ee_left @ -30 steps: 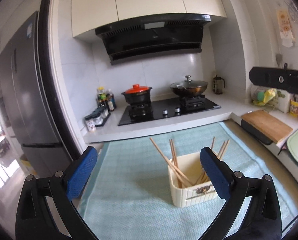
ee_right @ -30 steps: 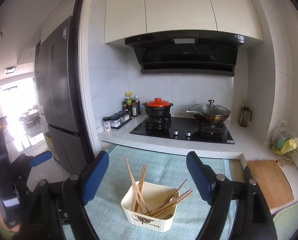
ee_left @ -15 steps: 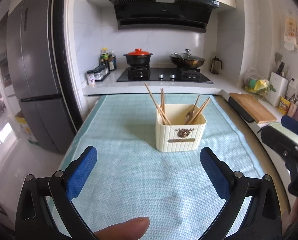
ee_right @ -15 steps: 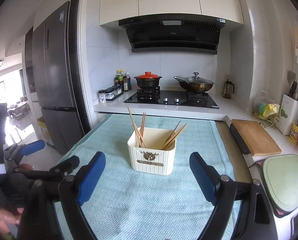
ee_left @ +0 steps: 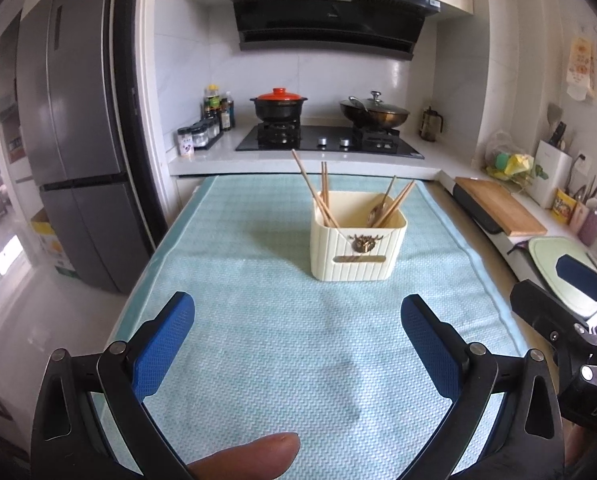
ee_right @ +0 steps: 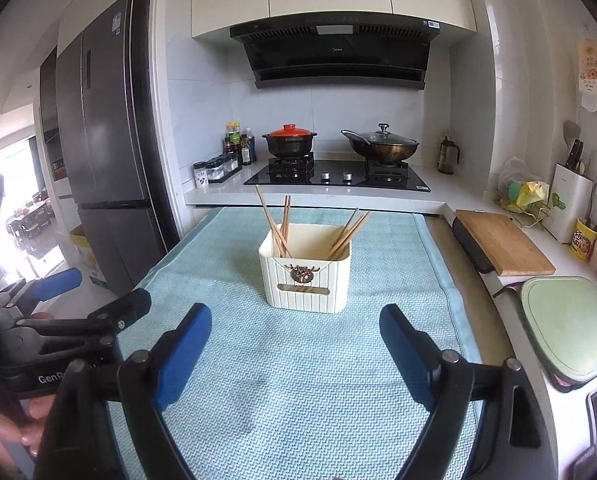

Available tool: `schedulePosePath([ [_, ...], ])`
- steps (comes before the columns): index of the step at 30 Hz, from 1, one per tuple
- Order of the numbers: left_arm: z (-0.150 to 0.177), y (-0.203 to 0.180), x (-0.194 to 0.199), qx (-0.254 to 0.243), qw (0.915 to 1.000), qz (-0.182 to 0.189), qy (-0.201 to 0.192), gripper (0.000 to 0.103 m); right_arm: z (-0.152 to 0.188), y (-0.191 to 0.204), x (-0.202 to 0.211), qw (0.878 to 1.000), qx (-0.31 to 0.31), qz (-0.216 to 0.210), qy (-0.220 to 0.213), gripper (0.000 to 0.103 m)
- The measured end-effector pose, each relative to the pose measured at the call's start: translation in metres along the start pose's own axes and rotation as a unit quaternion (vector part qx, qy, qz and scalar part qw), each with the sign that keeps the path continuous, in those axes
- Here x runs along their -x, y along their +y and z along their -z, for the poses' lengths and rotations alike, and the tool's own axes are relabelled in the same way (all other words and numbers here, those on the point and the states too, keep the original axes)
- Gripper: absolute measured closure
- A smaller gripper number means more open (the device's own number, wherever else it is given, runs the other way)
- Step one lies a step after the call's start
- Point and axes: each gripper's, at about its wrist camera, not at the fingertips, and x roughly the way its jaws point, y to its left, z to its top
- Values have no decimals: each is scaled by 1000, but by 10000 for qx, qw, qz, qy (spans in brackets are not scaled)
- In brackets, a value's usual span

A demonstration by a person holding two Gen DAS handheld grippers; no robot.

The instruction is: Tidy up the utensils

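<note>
A cream ribbed utensil box (ee_left: pixel 356 248) stands on the light-green mat (ee_left: pixel 258 320), also in the right wrist view (ee_right: pixel 304 276). Wooden chopsticks (ee_left: pixel 318 196) lean at its left side and more chopsticks (ee_left: pixel 396 204) with a metal spoon (ee_left: pixel 376 210) at its right; the chopsticks also show in the right wrist view (ee_right: pixel 278 224). My left gripper (ee_left: pixel 298 344) is open and empty, well short of the box. My right gripper (ee_right: pixel 294 356) is open and empty, also short of the box. Each gripper shows at the edge of the other's view.
A counter behind holds a stove with a red-lidded pot (ee_left: pixel 279 106) and a lidded wok (ee_left: pixel 374 114), plus spice jars (ee_left: pixel 196 138). A wooden cutting board (ee_left: pixel 498 204) and a green board (ee_right: pixel 570 324) lie to the right. A fridge (ee_left: pixel 70 140) stands at the left.
Both grippers have pulled back and away from the box, which now sits farther off. Both stay open and empty.
</note>
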Motion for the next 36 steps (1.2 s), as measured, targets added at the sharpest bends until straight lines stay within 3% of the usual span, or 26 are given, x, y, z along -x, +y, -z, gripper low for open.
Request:
schedulePosePath([
  [36, -2, 2, 8, 38, 9999, 129, 5, 0, -3, 6, 9, 9999, 78, -28, -91, 15],
])
